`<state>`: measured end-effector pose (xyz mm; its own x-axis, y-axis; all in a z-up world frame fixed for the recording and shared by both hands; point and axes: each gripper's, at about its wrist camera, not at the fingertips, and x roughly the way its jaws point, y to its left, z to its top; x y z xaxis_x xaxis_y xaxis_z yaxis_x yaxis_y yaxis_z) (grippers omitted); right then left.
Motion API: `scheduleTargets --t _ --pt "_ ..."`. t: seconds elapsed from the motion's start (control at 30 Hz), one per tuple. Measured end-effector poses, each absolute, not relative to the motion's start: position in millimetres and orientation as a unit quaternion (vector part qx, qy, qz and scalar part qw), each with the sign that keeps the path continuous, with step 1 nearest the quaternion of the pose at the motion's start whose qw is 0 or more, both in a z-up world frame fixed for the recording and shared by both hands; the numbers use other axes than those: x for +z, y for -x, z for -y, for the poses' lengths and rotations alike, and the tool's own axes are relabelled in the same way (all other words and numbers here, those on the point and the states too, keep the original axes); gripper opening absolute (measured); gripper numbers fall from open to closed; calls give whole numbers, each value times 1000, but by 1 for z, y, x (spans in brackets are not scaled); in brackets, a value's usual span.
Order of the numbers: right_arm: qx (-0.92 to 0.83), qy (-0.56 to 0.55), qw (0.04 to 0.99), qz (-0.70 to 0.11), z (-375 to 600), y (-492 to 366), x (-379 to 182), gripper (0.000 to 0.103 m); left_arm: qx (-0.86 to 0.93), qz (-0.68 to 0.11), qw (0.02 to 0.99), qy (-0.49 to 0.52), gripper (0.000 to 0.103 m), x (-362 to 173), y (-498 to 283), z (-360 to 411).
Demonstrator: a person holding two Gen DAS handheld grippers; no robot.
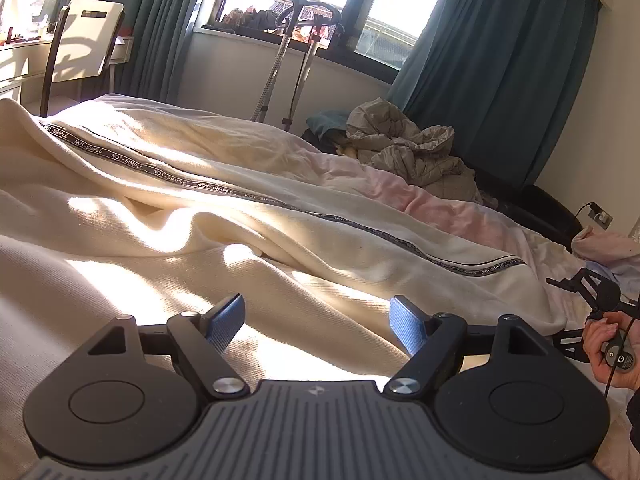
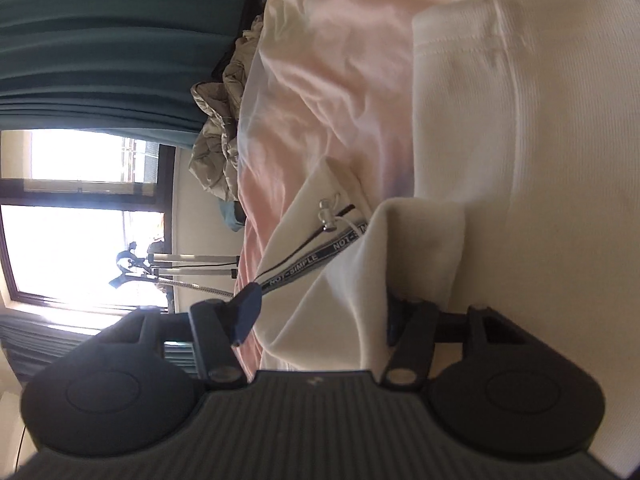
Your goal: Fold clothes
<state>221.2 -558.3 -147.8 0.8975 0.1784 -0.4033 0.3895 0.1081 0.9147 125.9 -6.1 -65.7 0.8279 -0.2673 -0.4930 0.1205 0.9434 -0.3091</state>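
A cream garment (image 1: 168,216) with a dark "NOT-SIMPLE" printed stripe (image 1: 208,186) lies spread over the bed. My left gripper (image 1: 318,320) is open and empty, low over the cream cloth. My right gripper (image 2: 320,308) is turned on its side and open, with a fold of the cream garment (image 2: 400,264) lying between its fingers; the right finger is mostly hidden behind the cloth. The stripe (image 2: 316,260) and a metal drawstring toggle (image 2: 327,216) show just ahead. The right gripper also shows at the right edge of the left wrist view (image 1: 592,292), held by a hand.
Pink bedsheet (image 1: 460,208) lies under the garment. A crumpled grey quilted jacket (image 1: 408,152) sits at the far bed edge. A garment steamer stand (image 1: 296,60) is by the window, teal curtains (image 1: 500,72) beside it. A chair (image 1: 80,44) and desk stand far left.
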Motion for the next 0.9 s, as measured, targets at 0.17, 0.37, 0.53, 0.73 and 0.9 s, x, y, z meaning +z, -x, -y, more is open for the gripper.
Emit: scheduleTargets --t 0.17,0.37,0.53,0.73,0.9 --pt "-118 -678 693 -213 570 -233 -151 60 -102 -277 946 137 82 -67 -127 5" --pt "-162 -603 746 -233 572 -271 -130 7 -101 -276 946 137 82 -67 -124 1" --pt "-82 -478 865 -132 572 -287 -51 5 -104 -275 946 134 82 -68 -126 3" --pt "10 -359 933 -4 570 -242 -22 4 -112 -276 944 139 82 -67 -124 5" --pt "-93 -470 870 -116 598 -219 -109 4 -117 -275 944 138 82 -65 -121 5"
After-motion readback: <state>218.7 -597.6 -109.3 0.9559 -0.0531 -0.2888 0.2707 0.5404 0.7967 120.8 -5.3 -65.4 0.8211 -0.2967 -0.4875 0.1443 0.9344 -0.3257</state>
